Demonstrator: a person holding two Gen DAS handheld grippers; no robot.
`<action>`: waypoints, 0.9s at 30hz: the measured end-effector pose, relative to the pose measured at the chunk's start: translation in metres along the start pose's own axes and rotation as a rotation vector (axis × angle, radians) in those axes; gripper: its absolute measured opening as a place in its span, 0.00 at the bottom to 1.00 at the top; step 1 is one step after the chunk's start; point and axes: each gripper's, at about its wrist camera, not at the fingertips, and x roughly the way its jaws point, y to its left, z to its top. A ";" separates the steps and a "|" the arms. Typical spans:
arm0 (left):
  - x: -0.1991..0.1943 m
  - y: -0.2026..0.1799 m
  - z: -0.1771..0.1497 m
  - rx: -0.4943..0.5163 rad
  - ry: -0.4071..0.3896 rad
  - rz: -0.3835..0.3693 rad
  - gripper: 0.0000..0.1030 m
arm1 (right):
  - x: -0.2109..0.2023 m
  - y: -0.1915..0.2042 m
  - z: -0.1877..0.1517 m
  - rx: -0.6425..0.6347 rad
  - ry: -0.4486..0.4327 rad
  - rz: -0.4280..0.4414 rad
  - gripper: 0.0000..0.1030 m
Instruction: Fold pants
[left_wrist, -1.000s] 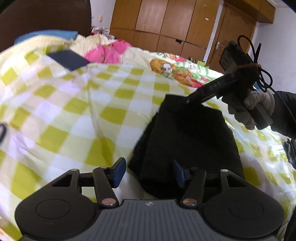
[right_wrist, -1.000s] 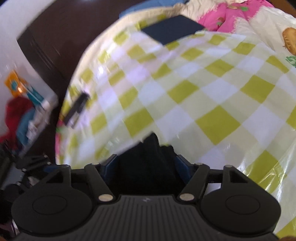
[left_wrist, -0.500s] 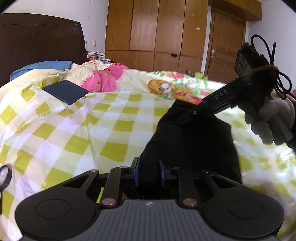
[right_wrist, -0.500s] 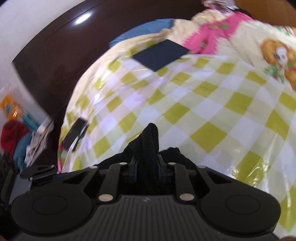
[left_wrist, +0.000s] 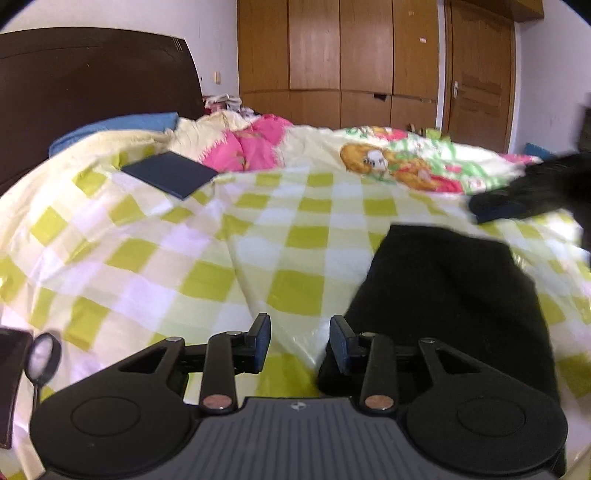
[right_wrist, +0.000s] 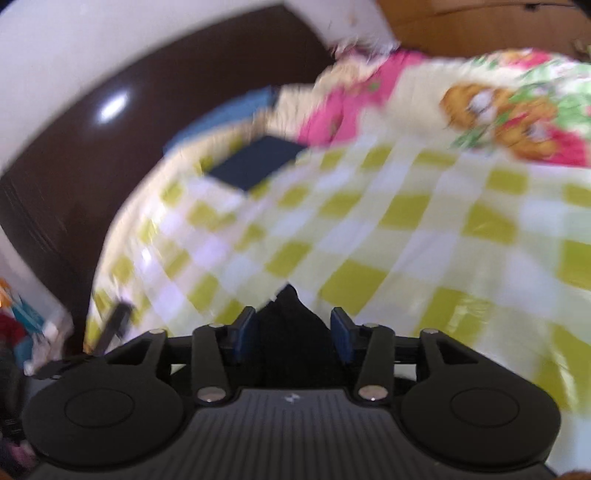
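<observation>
The black pants (left_wrist: 447, 295) lie folded into a compact stack on the green-and-white checked bedspread (left_wrist: 207, 258), right of centre in the left wrist view. My left gripper (left_wrist: 300, 341) is open and empty, just left of the stack's near corner. My right gripper (right_wrist: 292, 334) is open, with a peak of the black pants (right_wrist: 291, 325) standing between its spread fingers; the pads do not touch it. In the left wrist view the right gripper (left_wrist: 517, 199) shows blurred beyond the stack's far right corner.
A dark blue flat book or pad (left_wrist: 170, 173) lies at the far left of the bed, near a pink quilt (left_wrist: 255, 147) and a dark headboard (left_wrist: 92, 81). Wooden wardrobes (left_wrist: 369, 62) stand behind. A phone (right_wrist: 114, 325) lies at the bed's left edge.
Both grippers were shut on the pants half a second ago and have opened. The pants have dropped flat onto the bed. The right gripper has pulled back to the right.
</observation>
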 end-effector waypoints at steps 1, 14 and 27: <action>-0.002 0.002 0.003 -0.010 -0.008 -0.023 0.49 | -0.012 -0.001 -0.009 0.022 0.003 -0.007 0.55; 0.058 -0.009 0.002 0.037 0.145 -0.127 0.55 | 0.008 -0.055 -0.091 0.437 0.105 -0.039 0.57; 0.029 -0.048 -0.018 -0.018 0.170 -0.082 0.56 | 0.008 -0.067 -0.057 0.290 0.210 -0.094 0.41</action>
